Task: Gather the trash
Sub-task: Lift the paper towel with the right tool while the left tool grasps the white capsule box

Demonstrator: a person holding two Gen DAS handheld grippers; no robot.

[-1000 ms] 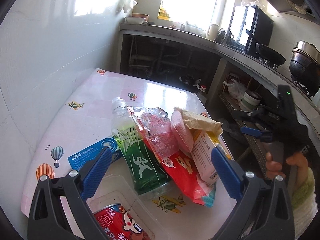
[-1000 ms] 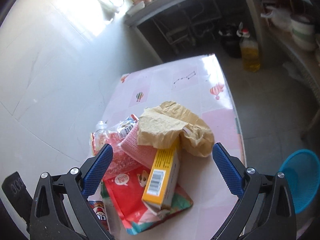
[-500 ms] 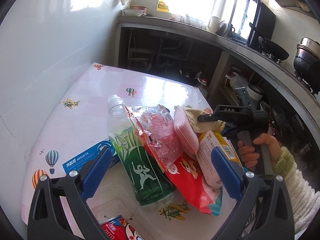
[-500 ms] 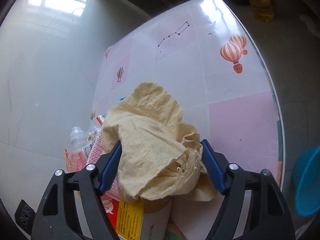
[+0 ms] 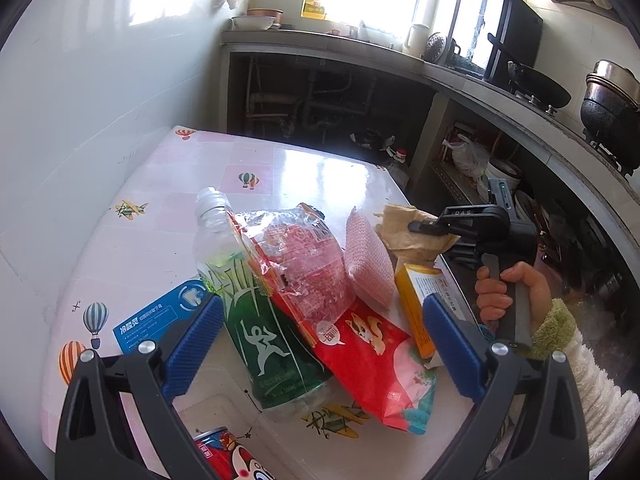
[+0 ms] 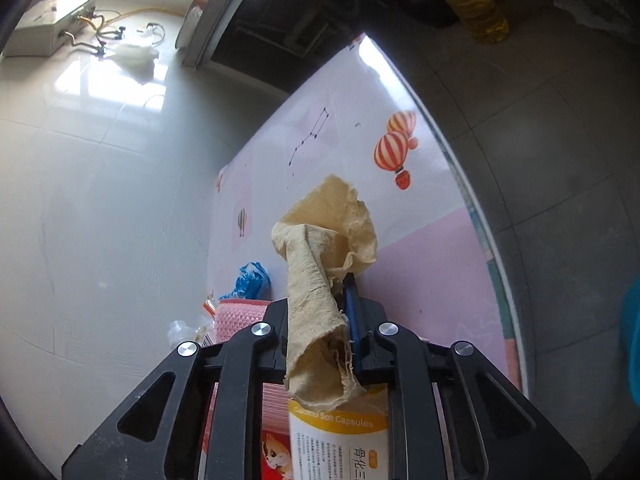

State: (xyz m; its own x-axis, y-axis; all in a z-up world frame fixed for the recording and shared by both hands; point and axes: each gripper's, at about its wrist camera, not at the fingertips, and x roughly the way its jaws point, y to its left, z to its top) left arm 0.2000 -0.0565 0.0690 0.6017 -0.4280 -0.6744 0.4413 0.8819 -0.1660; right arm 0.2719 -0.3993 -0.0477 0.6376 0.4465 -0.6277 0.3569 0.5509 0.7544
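Observation:
A heap of trash lies on the pink balloon-print table: a green bottle, a clear pink wrapper, a red snack bag, a pink sponge, a yellow box and tan crumpled paper. My left gripper hovers open over the bottle and bag, touching nothing. My right gripper is closing its jaws on the tan paper, which is squeezed into a roll between the pads above the yellow box. A hand holds that gripper.
A blue card and a red can lie near my left gripper. A blue crumpled wrapper sits behind the sponge. The table edge drops to the floor, with an oil bottle and a blue basket. Kitchen counters run behind.
My right gripper came down onto the tan paper and its jaws narrowed from wide open to pinching it into a roll. The left gripper stayed open over the heap.

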